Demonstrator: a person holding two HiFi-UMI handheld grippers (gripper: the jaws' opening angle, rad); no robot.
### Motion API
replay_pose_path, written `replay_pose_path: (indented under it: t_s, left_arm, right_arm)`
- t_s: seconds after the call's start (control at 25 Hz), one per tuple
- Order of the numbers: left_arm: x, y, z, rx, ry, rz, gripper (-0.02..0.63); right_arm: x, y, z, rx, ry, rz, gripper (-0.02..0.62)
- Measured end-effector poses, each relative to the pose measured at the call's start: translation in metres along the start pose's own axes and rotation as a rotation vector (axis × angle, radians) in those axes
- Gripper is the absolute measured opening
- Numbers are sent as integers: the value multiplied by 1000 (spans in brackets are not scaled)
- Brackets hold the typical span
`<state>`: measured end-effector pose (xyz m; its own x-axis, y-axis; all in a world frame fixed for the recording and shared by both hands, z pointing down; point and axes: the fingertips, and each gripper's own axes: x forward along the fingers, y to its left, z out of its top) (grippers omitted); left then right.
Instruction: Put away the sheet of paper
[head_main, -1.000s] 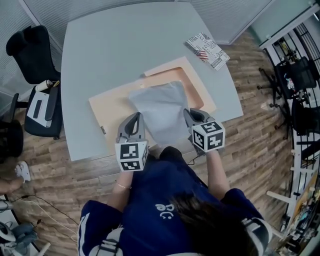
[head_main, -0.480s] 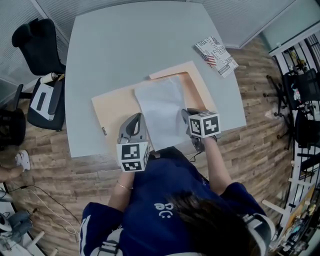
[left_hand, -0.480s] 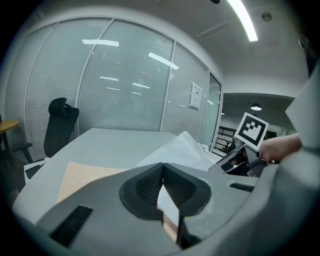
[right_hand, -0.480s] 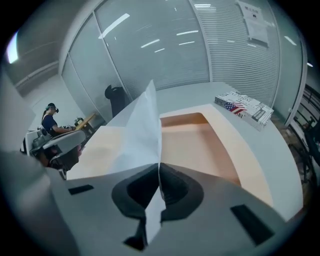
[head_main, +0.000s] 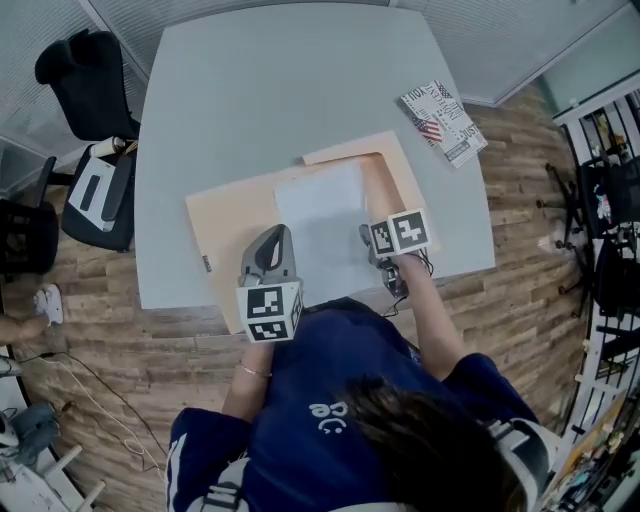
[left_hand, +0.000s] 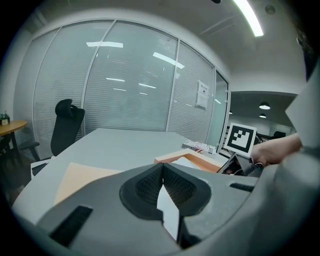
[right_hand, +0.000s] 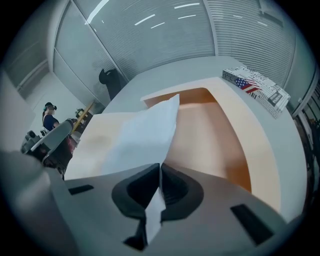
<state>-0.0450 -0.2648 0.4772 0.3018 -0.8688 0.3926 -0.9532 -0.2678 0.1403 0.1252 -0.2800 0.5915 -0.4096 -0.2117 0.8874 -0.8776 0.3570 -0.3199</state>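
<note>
Sheet of paper (head_main: 322, 215) has sunk flat onto the folder (head_main: 230, 218), near corners clamped in left claw (left_hand: 162, 175) and right claw (right_hand: 160, 172).

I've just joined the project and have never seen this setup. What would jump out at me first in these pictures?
A white sheet of paper is spread over an open peach folder at the near side of the grey table. Its near edge is pinched in the shut jaws of both the left gripper and the right gripper. Next comes the printed booklet at the table's far right corner.
</note>
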Motion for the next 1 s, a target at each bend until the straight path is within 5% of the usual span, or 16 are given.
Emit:
replay_pose_path:
  t_s: [0.44,0.68,1.0]
  left_arm:
    - [11,-1,-8,-21,25,29,4]
    - [17,-8,-11,-20,46,9,3]
    - [20,-9,-15,-26,55,11,3]
  right_arm:
    - [16,-13,15,91,115,69,9]
    - [24,-18,30,155,101,90,9]
    - [31,-21,39,108,45,84,9]
